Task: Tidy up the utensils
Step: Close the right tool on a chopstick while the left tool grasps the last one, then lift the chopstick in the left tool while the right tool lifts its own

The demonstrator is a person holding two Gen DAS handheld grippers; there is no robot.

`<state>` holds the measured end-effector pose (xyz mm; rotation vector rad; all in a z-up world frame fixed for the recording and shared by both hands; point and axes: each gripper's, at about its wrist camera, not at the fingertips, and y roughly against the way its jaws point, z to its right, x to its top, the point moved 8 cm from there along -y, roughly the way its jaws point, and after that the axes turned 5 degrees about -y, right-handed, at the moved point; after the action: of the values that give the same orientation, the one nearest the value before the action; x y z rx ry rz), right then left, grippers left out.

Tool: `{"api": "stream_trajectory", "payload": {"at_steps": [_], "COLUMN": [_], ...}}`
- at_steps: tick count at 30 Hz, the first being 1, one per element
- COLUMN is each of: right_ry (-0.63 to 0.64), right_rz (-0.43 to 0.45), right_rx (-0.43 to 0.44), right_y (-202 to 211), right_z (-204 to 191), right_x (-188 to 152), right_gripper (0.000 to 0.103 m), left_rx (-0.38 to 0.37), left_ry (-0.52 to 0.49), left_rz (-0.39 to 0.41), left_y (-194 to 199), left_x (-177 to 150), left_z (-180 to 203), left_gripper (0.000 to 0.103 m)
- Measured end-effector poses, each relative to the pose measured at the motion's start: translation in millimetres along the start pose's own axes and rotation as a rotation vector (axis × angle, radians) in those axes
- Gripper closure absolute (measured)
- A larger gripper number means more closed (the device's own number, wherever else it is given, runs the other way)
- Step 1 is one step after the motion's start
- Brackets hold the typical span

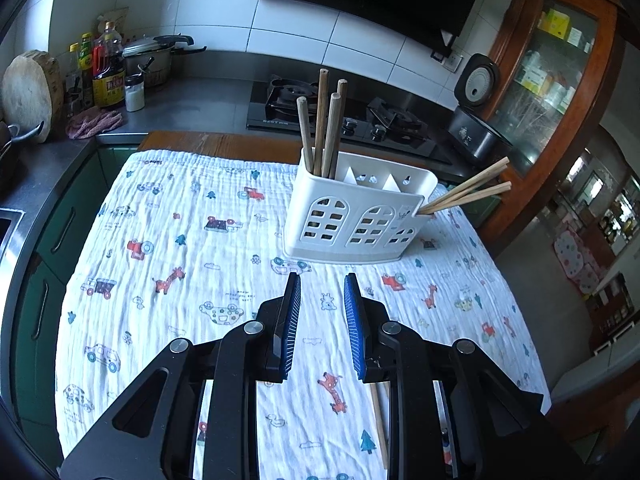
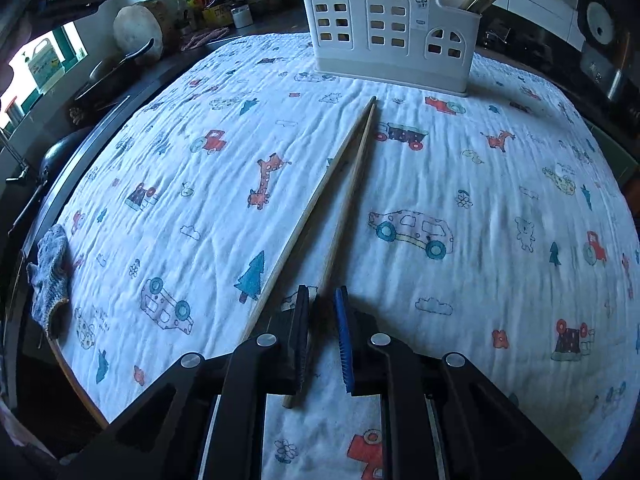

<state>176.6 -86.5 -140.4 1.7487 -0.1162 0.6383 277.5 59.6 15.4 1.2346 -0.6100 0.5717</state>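
Two long wooden chopsticks [image 2: 344, 184] lying flat on the cartoon-print white cloth [image 2: 480, 184], tips near the white plastic utensil caddy [image 2: 390, 28]. Right gripper [image 2: 322, 342] fingers slightly apart, straddling one stick, not pinching. Left gripper [image 1: 322, 326] spread, empty, hovering before the caddy.

black gripper [image 1: 322, 280], blue ribbed pads [image 1: 354, 320], silver screws [image 1: 253, 327]

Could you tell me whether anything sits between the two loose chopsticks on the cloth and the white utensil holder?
Nothing visible does: only bare printed cloth lies between the chopsticks and the utensil holder beyond their tips.
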Motion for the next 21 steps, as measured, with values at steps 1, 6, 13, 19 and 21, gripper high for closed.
{"api": "stream_trajectory", "payload": {"at_steps": [1,6,13,19,21], "right_ry": [-0.001,-0.013,0.036,0.103,0.125], "right_rz": [0.001,0.022,0.132,0.237,0.27], "right_rx": [-0.001,-0.001,-0.016,-0.014,-0.01], "right_y": [0,5,46,87,101], "right_z": [0,10,22,28,29], "right_x": [0,2,21,45,56], "right_gripper": [0.092,0.095,0.095,0.096,0.096], "left_rx": [-0.001,-0.015,-0.091,-0.132,-0.146], "left_ry": [0.003,0.001,-0.024,-0.006,0.032], "left_rz": [-0.004,-0.048,-0.182,-0.304,-0.33], "left_y": [0,-4,-20,-37,-43], "left_x": [-3,-28,-93,-150,-164], "left_z": [0,8,39,62,64], "left_gripper": [0.08,0.08,0.08,0.074,0.074]}}
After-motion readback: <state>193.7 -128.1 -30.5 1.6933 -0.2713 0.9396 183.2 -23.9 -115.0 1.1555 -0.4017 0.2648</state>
